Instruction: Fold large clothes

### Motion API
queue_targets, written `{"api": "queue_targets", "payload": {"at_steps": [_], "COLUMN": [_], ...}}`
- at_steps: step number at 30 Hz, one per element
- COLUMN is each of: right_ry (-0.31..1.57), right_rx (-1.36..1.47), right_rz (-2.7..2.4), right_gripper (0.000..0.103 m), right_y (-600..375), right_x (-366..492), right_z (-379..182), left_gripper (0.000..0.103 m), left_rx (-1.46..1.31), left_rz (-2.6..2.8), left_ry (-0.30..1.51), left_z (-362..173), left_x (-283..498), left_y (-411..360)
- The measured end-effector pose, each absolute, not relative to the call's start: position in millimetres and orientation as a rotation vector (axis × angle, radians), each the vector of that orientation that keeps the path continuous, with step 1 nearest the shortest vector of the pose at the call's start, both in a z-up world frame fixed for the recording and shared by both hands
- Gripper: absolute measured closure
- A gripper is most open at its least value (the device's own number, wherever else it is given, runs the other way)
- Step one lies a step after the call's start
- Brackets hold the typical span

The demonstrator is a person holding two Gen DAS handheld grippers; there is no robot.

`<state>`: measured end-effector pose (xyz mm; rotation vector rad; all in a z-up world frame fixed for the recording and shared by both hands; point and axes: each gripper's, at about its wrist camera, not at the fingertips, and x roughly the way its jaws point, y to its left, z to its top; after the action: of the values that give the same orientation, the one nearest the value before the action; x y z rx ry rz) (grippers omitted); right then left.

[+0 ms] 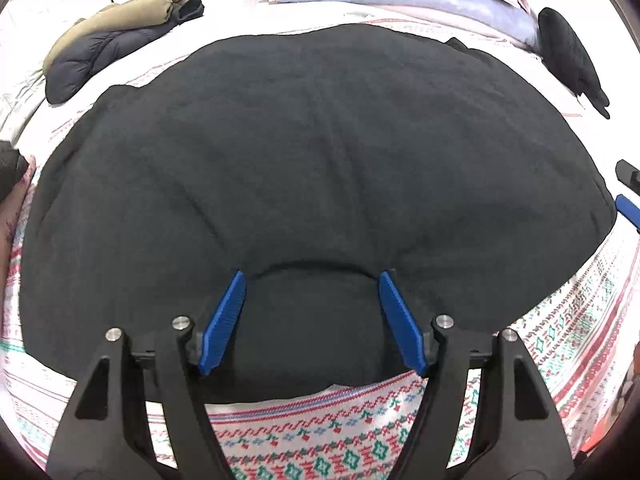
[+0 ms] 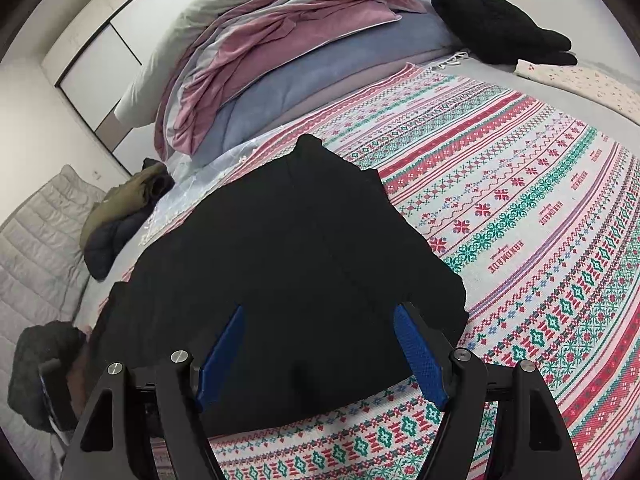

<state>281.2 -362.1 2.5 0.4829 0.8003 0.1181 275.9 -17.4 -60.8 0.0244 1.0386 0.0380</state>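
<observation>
Black fleece fabric, a large dark garment, lies spread flat across a patterned blanket on a bed, and fills most of the left wrist view. Its near hem folds up into a soft raised lip toward six o'clock, just past the tips of the left gripper.

That left gripper stands wide apart, its two blue fingers resting over the near edge of the garment with a bulge of cloth between them; nothing is pinched. At three o'clock in this view a sliver of another blue finger shows at the garment's side edge.

In the right wrist view the same garment runs from six o'clock up to a narrow end near twelve o'clock. The right gripper is also spread wide, its blue fingers on either side of the cloth's near edge, gripping nothing.

The blanket is white with red and green knitted-style bands, and stretches away toward three o'clock.

Around the garment: a folded olive and navy jacket lies at ten o'clock in the left view, a stack of pink, grey and blue bedding sits at twelve o'clock, and a small black item rests near one o'clock.
</observation>
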Motion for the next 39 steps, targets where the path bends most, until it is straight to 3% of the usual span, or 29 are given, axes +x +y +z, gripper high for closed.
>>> {"api": "queue_targets", "payload": {"at_steps": [6, 13, 19, 24, 29, 33, 39], "right_ry": [0.790, 0.816, 0.835, 0.836, 0.848, 0.856, 0.859], "right_rx": [0.501, 0.495, 0.501, 0.515, 0.509, 0.510, 0.513], "right_rz": [0.118, 0.116, 0.119, 0.122, 0.124, 0.127, 0.146], "right_gripper": [0.025, 0.025, 0.025, 0.025, 0.025, 0.025, 0.025], "right_y": [-362.4, -357.8, -356.2, -357.1, -355.5, -355.7, -350.4], "right_x": [280.1, 283.4, 287.9, 288.5, 290.5, 291.0, 291.3], "right_z": [4.7, 0.6, -1.7, -2.2, -4.3, -5.5, -4.9], "left_gripper": [0.032, 0.029, 0.032, 0.032, 0.029, 0.029, 0.030], "left_rx": [0.010, -0.058, -0.103, -0.082, -0.117, -0.118, -0.130], "left_rz": [0.058, 0.080, 0.086, 0.127, 0.187, 0.175, 0.213], "left_ry": [0.983, 1.084, 1.145, 1.069, 1.182, 1.212, 1.136], "left_z": [-26.4, -73.2, -59.7, -31.2, -65.2, -60.1, -31.0], "left_x": [309.6, 356.2, 367.5, 398.9, 447.7, 458.2, 501.3], "left_y": [-10.1, 2.2, 6.1, 7.7, 22.4, 26.9, 33.1]}}
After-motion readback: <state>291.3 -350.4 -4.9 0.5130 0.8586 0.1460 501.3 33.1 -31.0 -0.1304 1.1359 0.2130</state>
